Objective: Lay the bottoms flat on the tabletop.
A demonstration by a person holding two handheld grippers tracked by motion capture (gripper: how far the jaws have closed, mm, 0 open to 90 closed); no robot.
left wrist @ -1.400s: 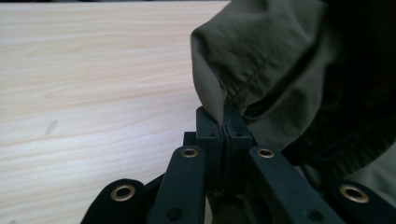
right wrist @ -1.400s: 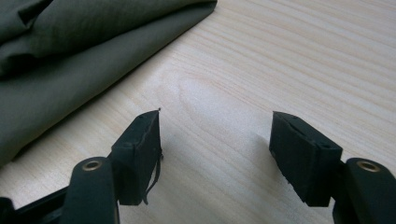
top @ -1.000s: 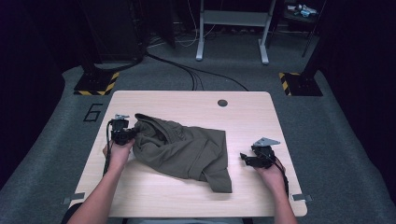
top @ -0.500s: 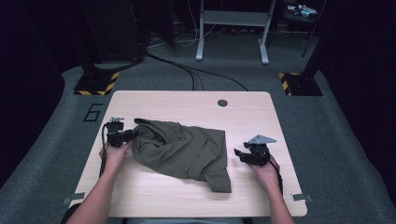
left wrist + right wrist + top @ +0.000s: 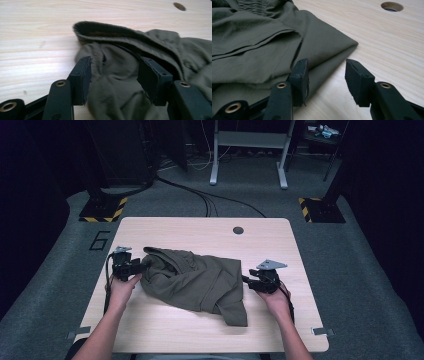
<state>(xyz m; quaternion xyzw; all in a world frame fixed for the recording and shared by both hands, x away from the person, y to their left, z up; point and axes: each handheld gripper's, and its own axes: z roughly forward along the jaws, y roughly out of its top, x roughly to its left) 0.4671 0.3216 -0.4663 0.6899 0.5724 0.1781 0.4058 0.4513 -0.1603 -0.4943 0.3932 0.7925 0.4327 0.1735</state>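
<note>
An olive green garment (image 5: 195, 279) lies loosely folded in the middle of the wooden table (image 5: 200, 232). My left gripper (image 5: 142, 266) is at its left end, by the ribbed collar. Its jaws have just been opening and now stand apart over the cloth (image 5: 155, 42), with the left gripper (image 5: 113, 72) not pressing on it. My right gripper (image 5: 246, 280) is at the garment's right edge. Its jaws have just been closing; the right gripper (image 5: 327, 75) still stands open, with the folded cloth edge (image 5: 257, 42) lying under and between the pads, untouched.
A round cable hole (image 5: 238, 230) sits in the table's far side, right of centre. Bare wood lies in front of the garment and to either side. Cables and stand feet (image 5: 247, 175) are on the grey floor beyond the table.
The right gripper has moved left and a little forward, up to the garment's right edge. The left gripper has shifted slightly at the garment's left end. The garment lies much as before.
</note>
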